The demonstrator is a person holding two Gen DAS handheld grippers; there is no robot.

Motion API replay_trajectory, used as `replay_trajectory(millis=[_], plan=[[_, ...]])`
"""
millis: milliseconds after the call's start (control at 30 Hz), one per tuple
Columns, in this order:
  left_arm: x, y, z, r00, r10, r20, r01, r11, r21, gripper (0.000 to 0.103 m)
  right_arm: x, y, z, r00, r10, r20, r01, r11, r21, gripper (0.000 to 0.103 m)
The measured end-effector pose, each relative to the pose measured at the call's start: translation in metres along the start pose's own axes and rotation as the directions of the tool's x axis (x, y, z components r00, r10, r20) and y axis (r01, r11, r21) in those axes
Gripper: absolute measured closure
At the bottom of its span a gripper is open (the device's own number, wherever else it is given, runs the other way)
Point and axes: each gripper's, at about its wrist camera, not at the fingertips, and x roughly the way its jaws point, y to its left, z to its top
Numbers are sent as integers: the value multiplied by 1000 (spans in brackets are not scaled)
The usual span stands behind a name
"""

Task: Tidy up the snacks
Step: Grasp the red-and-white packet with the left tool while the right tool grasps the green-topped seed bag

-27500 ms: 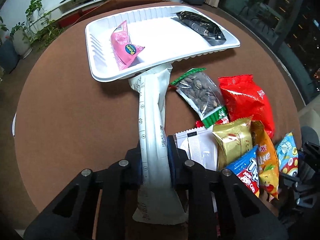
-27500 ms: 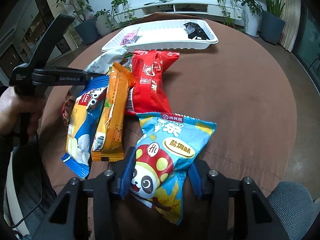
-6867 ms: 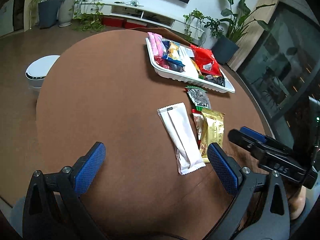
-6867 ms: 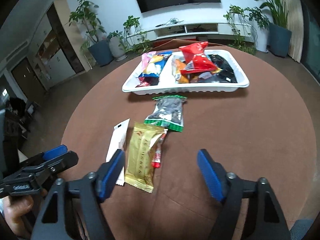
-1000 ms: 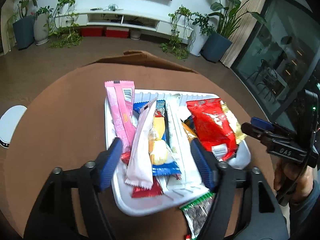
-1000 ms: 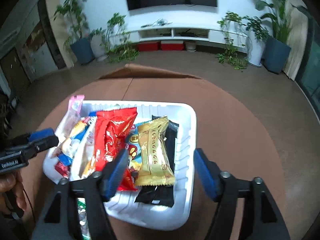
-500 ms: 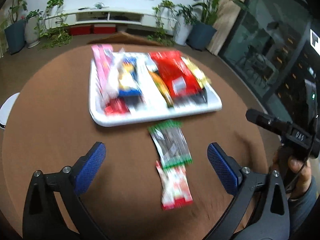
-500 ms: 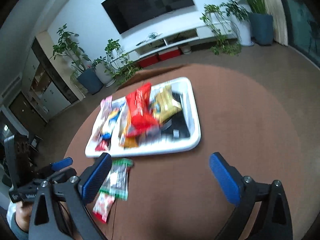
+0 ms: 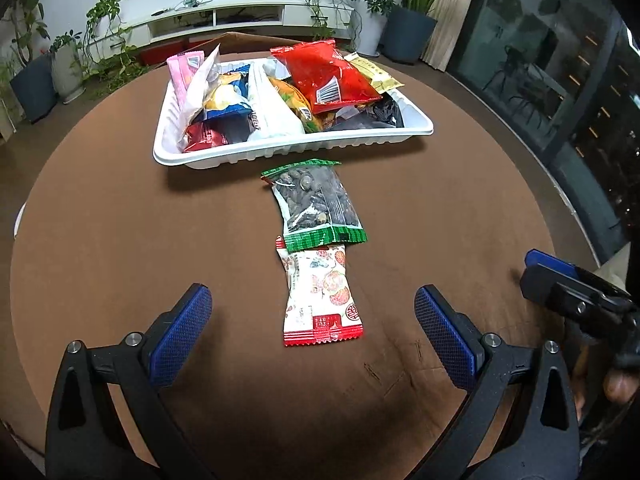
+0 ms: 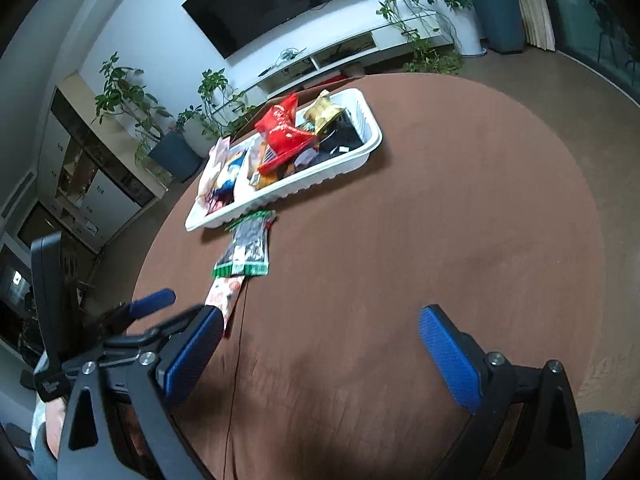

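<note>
A white tray (image 9: 288, 148) at the far side of the round brown table holds several snack packs, among them a red bag (image 9: 328, 76), a pink pack (image 9: 182, 70) and a gold pack (image 9: 376, 72). A clear pack of dark seeds with green ends (image 9: 316, 204) lies on the table just before the tray. A white and red pack (image 9: 320, 296) lies nearer, its top under the seed pack. My left gripper (image 9: 312, 340) is open and empty, just short of the white and red pack. My right gripper (image 10: 320, 352) is open and empty over bare table; the tray (image 10: 340, 168) and seed pack (image 10: 248, 248) show far left.
The right gripper's body (image 9: 576, 296) shows at the right edge of the left wrist view; the left gripper's body (image 10: 100, 320) shows at the left of the right wrist view. Potted plants (image 9: 404, 20) and a TV shelf (image 9: 240, 16) stand beyond the table.
Both grippers have pulled back from the tray toward the near side of the table. The left gripper now faces the white and red pack closely. The jaws have stayed open.
</note>
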Motion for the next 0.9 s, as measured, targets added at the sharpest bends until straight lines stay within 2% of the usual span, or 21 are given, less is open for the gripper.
replay_trajectory(millis=[667, 900], plan=[[5, 1, -2, 998, 58, -15, -58, 998, 1, 0, -5, 13, -12, 1000, -20, 17, 21, 998, -55, 3], [19, 6, 4, 994, 96, -53, -95, 995, 19, 1, -5, 15, -15, 999, -31, 22, 33, 997, -76, 3]])
